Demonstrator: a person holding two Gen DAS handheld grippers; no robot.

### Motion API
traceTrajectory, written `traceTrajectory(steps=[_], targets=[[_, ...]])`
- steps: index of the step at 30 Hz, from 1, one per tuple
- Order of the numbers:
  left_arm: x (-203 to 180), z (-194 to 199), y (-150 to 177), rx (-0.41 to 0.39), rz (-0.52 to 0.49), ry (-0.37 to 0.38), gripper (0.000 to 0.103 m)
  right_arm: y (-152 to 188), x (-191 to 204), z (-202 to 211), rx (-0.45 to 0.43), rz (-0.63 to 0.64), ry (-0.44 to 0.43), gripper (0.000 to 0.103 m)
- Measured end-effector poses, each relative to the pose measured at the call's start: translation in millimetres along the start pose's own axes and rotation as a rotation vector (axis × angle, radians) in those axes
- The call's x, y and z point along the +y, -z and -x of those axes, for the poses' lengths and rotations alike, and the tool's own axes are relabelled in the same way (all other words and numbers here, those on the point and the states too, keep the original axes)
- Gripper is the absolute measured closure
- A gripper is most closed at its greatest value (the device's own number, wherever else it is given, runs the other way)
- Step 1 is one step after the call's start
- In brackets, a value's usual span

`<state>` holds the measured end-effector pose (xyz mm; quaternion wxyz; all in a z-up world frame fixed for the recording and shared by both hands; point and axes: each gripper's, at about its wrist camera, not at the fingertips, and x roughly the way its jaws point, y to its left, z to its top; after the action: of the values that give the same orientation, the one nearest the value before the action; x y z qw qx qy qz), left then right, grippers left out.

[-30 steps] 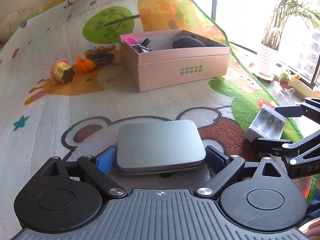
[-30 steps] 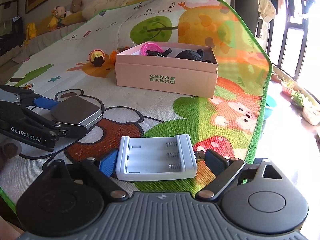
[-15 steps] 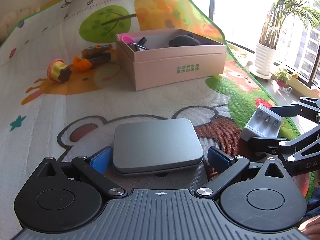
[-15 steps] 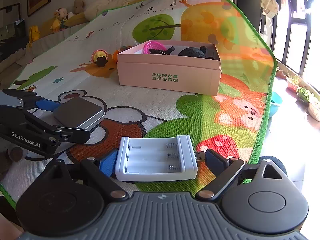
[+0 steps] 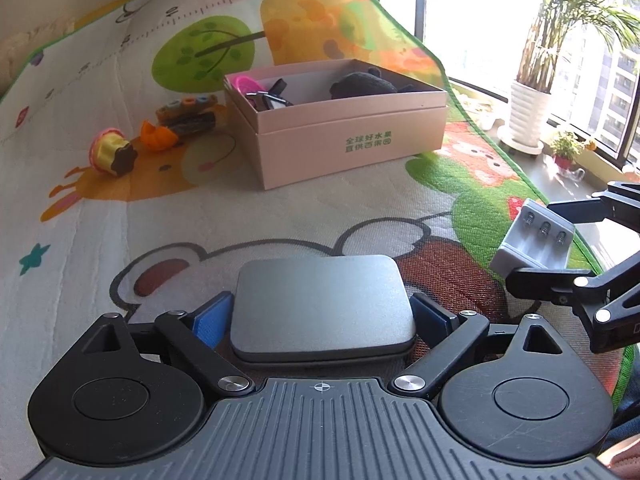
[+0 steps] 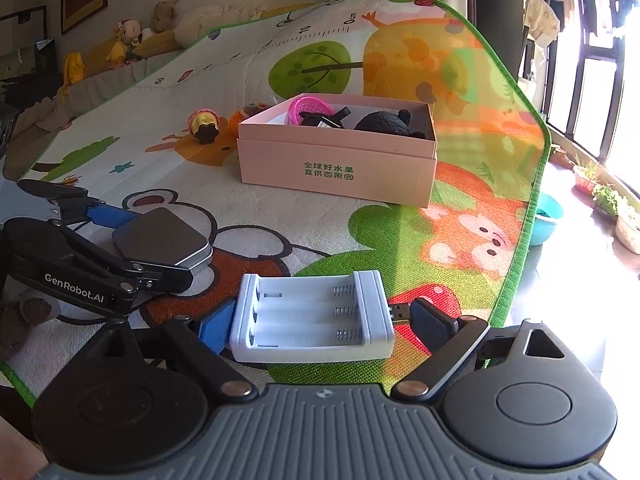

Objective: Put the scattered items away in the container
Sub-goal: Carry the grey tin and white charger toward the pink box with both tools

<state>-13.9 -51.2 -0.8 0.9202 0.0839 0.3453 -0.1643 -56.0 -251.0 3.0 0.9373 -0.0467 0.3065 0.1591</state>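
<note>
Left tool (image 5: 322, 316) closing on grey tin (image 5: 322, 304); right tool (image 6: 316, 320) clamps white battery charger (image 6: 312, 316).

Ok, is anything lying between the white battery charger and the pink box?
Nothing visible. Only open play mat lies between the white battery charger and the pink box; the grey tin sits off to the left of that line.

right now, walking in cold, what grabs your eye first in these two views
The flat grey metal tin sits between the closing left gripper's blue pads, and the white plastic battery charger lies in the right gripper. Farther back on the cartoon play mat, the open pink cardboard box already holds toys.
</note>
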Motion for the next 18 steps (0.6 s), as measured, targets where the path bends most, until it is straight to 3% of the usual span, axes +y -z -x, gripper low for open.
traceTrajectory(steps=[6, 14, 15, 16, 17, 18], targets=[[-7.3, 16.9, -2.6, -0.033, -0.038, 0.040, 0.007, -9.0, -3.4, 10.2, -0.023, 0.016, 0.015, 0.012], [-2.5, 20.0, -50.6, -0.155, -0.055, 0.046, 0.009, -30.3, -16.1, 23.8, -0.072, 0.010, 0.027, 0.012], [-1.2, 19.3, -56.9, -0.169, -0.055, 0.049, 0.013, -32.7, -17.7, 25.2, -0.076, 0.008, 0.030, 0.012], [-0.1, 19.1, -63.2, -0.185, -0.058, 0.057, 0.041, -35.4, -19.7, 26.6, -0.081, 0.006, 0.035, 0.012], [0.8, 18.9, -69.0, -0.196, -0.060, 0.063, 0.055, -37.9, -22.1, 27.6, -0.084, 0.003, 0.038, 0.012], [2.1, 18.8, -74.8, -0.208, -0.061, 0.066, 0.057, -40.3, -24.8, 28.1, -0.088, -0.002, 0.041, 0.012]])
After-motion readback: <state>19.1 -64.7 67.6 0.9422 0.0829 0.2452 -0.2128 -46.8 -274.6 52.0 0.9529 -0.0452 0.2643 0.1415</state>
